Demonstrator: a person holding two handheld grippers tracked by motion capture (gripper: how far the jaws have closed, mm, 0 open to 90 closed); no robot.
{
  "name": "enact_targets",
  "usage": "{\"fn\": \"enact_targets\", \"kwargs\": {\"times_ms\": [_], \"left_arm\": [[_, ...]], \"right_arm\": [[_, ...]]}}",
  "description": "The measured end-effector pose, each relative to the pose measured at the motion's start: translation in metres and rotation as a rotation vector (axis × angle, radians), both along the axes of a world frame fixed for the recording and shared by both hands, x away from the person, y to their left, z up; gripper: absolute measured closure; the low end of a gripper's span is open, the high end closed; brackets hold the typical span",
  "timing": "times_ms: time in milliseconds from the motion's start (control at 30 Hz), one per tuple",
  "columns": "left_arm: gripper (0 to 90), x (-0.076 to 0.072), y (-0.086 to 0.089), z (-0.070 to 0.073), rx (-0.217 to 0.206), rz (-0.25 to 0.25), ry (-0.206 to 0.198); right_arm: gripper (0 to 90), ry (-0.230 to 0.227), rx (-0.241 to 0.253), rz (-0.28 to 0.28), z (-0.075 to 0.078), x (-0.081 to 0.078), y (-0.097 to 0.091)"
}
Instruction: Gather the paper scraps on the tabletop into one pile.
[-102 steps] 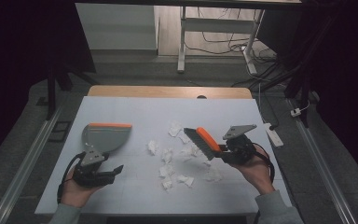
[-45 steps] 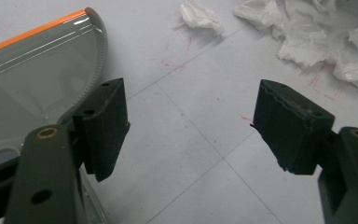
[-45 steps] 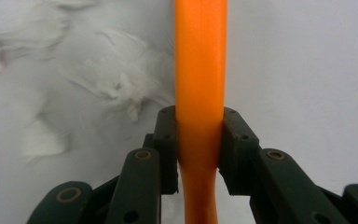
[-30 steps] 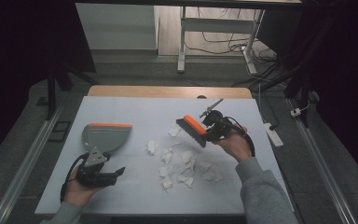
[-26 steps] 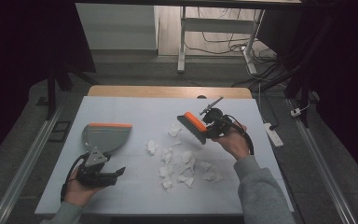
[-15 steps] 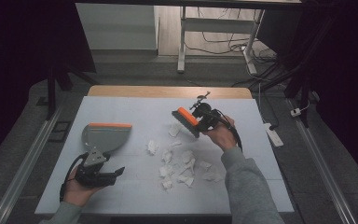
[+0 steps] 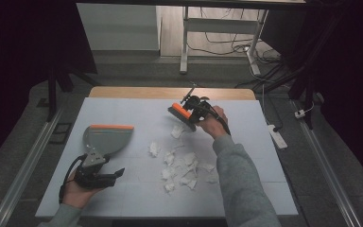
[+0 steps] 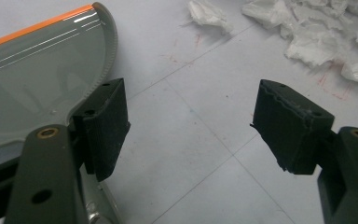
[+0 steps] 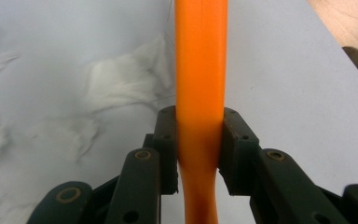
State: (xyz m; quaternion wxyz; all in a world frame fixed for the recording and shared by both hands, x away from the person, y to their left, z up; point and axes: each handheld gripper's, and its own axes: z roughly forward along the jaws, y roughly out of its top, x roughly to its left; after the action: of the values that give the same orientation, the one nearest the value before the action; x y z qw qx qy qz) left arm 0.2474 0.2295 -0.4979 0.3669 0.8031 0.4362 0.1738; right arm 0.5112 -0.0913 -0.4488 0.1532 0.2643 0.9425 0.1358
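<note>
Holding the orange brush (image 7: 181,112) tight, your right gripper (image 7: 194,107) sits behind the paper scraps (image 7: 182,165); sweep them gently toward the dustpan (image 7: 105,138) beside your open, empty left gripper (image 7: 105,175)

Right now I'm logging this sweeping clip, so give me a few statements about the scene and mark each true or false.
1. The right gripper is shut on the orange brush handle. True.
2. The left gripper is clamped on the dustpan. False: its jaws stand open with nothing between them; the dustpan lies beside one jaw.
3. The paper scraps lie inside the dustpan. False: they are scattered on the table, to the right of the dustpan.
4. The brush is at the far side of the scraps. True.
5. The dustpan has an orange edge. True.
</note>
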Motion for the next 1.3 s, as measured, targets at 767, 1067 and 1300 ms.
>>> {"fn": "enact_targets", "kwargs": {"times_ms": [767, 1067, 1300], "left_arm": [[27.2, -0.001, 0.008, -0.002, -0.011, 0.027, 0.008], [27.2, -0.003, 0.009, -0.001, -0.014, 0.040, 0.002], [27.1, -0.003, 0.009, 0.000, -0.022, 0.046, -0.005]], "right_arm": [[71.0, 0.121, -0.032, 0.273, 0.007, -0.072, -0.003], [70.9, -0.013, 0.165, 0.128, 0.046, -0.093, -0.041], [70.9, -0.006, 0.208, 0.124, 0.044, -0.111, -0.024]]}}
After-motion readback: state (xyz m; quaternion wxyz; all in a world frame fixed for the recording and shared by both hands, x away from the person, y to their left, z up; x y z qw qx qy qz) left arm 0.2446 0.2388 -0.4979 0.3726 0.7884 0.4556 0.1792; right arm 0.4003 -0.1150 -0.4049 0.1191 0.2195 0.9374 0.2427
